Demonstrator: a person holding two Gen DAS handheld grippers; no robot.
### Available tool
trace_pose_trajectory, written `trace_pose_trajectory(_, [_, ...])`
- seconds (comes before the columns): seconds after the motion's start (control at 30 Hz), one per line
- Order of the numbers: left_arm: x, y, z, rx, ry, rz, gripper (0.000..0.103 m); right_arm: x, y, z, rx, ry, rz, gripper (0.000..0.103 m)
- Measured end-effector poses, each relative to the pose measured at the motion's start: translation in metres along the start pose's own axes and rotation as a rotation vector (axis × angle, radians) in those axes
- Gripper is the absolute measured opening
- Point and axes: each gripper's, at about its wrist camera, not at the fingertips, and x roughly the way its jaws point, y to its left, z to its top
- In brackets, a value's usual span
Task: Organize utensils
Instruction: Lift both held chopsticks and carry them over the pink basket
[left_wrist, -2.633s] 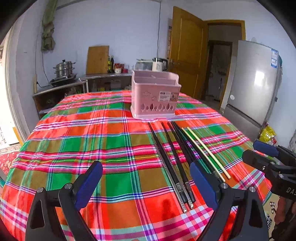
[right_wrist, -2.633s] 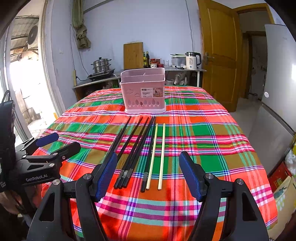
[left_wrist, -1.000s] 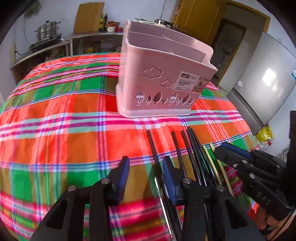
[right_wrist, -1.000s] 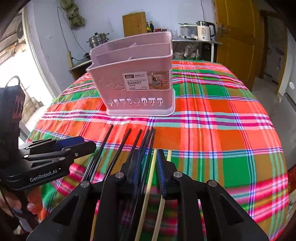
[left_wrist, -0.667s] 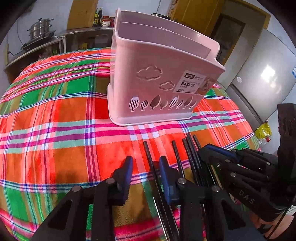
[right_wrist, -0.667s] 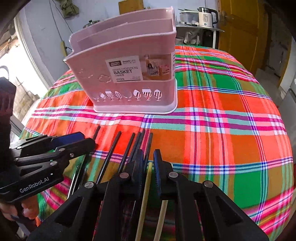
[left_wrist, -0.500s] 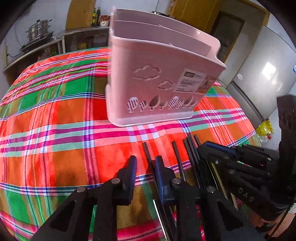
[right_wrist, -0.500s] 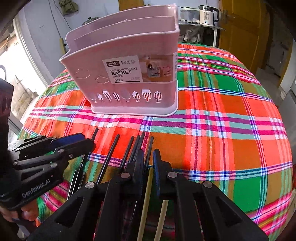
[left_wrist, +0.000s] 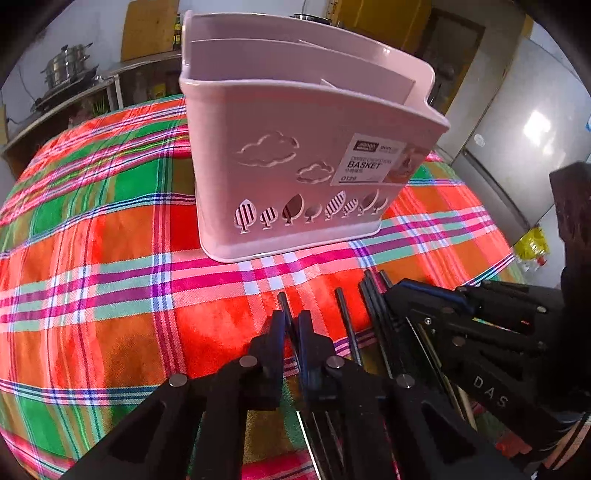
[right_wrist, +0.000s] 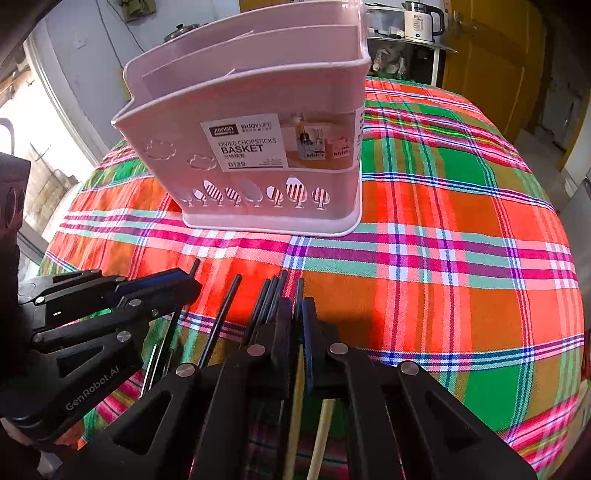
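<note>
You hold two black two-finger grippers low over a round table covered in a bright red, green and orange plaid tablecloth (left_wrist: 110, 240). A pale pink plastic chopstick basket (left_wrist: 295, 173) stands upright just beyond them, its label reading "divided chopsticks basket", with inner partitions visible at the top and tree-shaped cut-outs along the base. It looks empty, so the sorting seems to be only starting

A row of chopsticks lies flat on the cloth between you and the basket, tips pointing toward it, which keeps each one a short lift away from its slot. Most are black chopsticks (right_wrist: 221, 314); two pale wooden chopsticks (right_wrist: 321, 424) lie at the right end of the row

Your left gripper (left_wrist: 291, 328) is clenched on the leftmost black chopstick (left_wrist: 282, 301), whose tip pokes out beyond the blue pads. Your right gripper (right_wrist: 297, 314) is pinched shut over the right part of the row; a black chopstick tip (right_wrist: 300, 286) pokes out ahead of the pads, but a pale stick also runs up under the fingers, so it cannot be told for certain which one is gripped

Both grippers tilt steeply downward and bite near the far ends of the sticks, probably so the sticks can swing upright and drop tip-first into a compartment. Each gripper shows at the edge of the other's camera, close alongside
</note>
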Motion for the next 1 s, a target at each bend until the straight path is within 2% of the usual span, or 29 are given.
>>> trace_pose_trajectory(0.2, [-0.026, -0.001, 0.007, -0.016, -0.047, -0.044, 0.006, -0.019, 0.001, 0.007, -0.003, -0.044, 0.014, 0.004])
trace_pose_trajectory(0.4, [-0.071, -0.011, 0.020, 0.006, -0.121, -0.085, 0.005, -0.054, -0.001, 0.015, -0.005, -0.112, 0.025, 0.004])
trace_pose_trajectory(0.63, [-0.124, -0.028, 0.032, 0.055, -0.209, -0.094, 0.004, -0.104, 0.006, 0.023, -0.020, -0.220, 0.027, 0.004])
trace_pose_trajectory(1.0, [-0.185, -0.044, 0.034, 0.103, -0.299, -0.103, 0.004, -0.174, 0.020, 0.024, -0.052, -0.358, 0.023, 0.004])
